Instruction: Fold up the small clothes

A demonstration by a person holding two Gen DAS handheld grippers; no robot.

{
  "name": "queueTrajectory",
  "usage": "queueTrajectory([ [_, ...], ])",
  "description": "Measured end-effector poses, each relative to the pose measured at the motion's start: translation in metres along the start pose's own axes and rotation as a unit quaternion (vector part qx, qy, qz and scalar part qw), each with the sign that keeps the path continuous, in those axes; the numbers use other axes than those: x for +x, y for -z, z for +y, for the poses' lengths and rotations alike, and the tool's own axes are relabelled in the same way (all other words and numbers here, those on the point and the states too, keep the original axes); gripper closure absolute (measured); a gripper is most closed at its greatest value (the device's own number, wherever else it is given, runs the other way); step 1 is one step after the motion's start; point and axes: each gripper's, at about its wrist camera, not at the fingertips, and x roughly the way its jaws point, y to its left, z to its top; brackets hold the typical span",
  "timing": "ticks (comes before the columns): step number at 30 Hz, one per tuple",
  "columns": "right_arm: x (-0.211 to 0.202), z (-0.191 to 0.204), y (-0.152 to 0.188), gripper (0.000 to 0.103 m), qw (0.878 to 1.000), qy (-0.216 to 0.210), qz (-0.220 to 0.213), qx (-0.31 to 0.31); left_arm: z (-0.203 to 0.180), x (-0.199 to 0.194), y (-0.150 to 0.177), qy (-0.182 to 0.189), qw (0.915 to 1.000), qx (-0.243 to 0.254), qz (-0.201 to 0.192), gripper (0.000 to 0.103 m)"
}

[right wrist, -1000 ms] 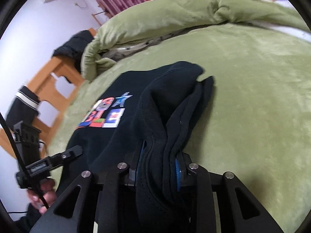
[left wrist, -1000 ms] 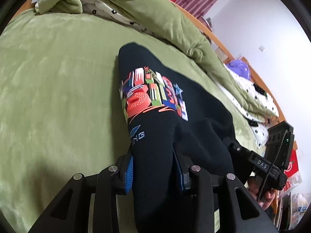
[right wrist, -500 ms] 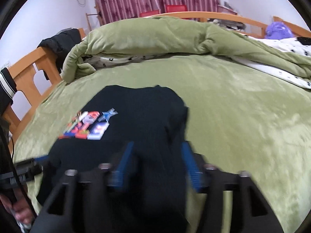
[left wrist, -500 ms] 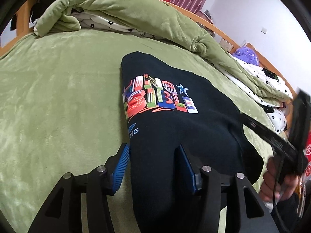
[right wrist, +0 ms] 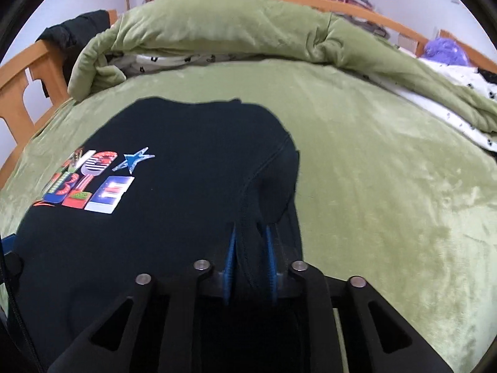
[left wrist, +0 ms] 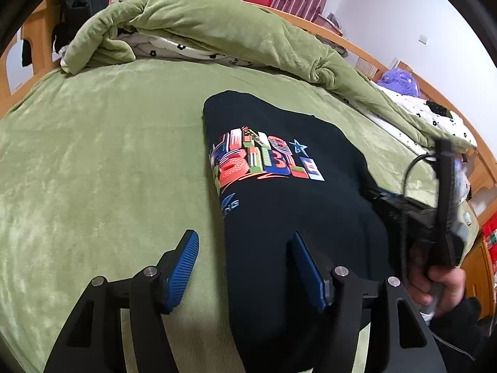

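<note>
a green blanket (left wrist: 102,161) covers the bed, and the black shirt (left wrist: 279,186) lies on it, long axis running away from both tongs. the left tongs (left wrist: 242,267) have just been opening and stand apart astride its near edge; the right tongs (right wrist: 250,258) have just closed, pinching a fold at the shirt's right side.

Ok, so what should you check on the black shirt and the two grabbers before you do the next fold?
1. Black sweatshirt with colourful letter print lies flat on the green plush bedspread: ok.
2. Left gripper open, its jaws having just been opening, the blue pads clear of the cloth: ok.
3. Right gripper closed on the sweatshirt's edge, its jaws having just been closing with a fold of cloth between the pads: ok.
4. Print faces up: ok.
5. Rumpled green quilt lies apart from the sweatshirt: ok.
6. Near hem lying straight: cannot tell, it is hidden under the grippers.
</note>
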Motion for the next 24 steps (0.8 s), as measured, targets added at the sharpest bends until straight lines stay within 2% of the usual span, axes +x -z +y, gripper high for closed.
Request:
queueTrajectory([
  [3, -0.024, -0.005, 0.002, 0.073, 1.000, -0.001, -0.004, 0.017, -0.005, -0.009, 0.002, -0.017, 0.9998, 0.008, -0.006, 0.040],
  [5, -0.039, -0.008, 0.006, 0.063, 1.000, 0.004, -0.001, 0.020, -0.009, -0.015, 0.004, -0.031, 0.9993, 0.015, -0.010, 0.040],
  [6, -0.048, -0.009, 0.009, 0.061, 1.000, 0.004, 0.003, 0.025, -0.010, -0.018, 0.006, -0.034, 0.9992, 0.018, -0.011, 0.040],
  [10, -0.080, -0.013, 0.020, 0.058, 1.000, 0.008, 0.009, 0.024, -0.020, -0.039, 0.012, -0.041, 0.9988, 0.023, -0.015, 0.037],
  [12, -0.101, -0.011, 0.026, 0.054, 1.000, 0.023, 0.001, 0.016, -0.026, -0.052, 0.015, -0.044, 0.9985, 0.026, -0.019, 0.036],
  [16, -0.136, -0.010, 0.035, 0.053, 1.000, 0.020, -0.008, 0.014, -0.036, -0.077, 0.020, -0.050, 0.9977, 0.032, -0.030, 0.034],
  [18, -0.155, -0.010, 0.041, 0.052, 0.999, 0.025, -0.018, 0.013, -0.041, -0.089, 0.023, -0.052, 0.9975, 0.035, -0.034, 0.029],
  [19, -0.163, -0.010, 0.043, 0.048, 0.999, 0.025, -0.024, 0.013, -0.044, -0.096, 0.025, -0.056, 0.9971, 0.035, -0.037, 0.029],
  [22, -0.194, -0.009, 0.052, 0.027, 0.998, 0.022, -0.050, 0.010, -0.053, -0.115, 0.033, -0.068, 0.9956, 0.041, -0.051, 0.025],
  [24, -0.209, -0.008, 0.056, 0.020, 0.998, 0.029, -0.063, 0.005, -0.058, -0.127, 0.038, -0.075, 0.9945, 0.044, -0.060, 0.023],
])
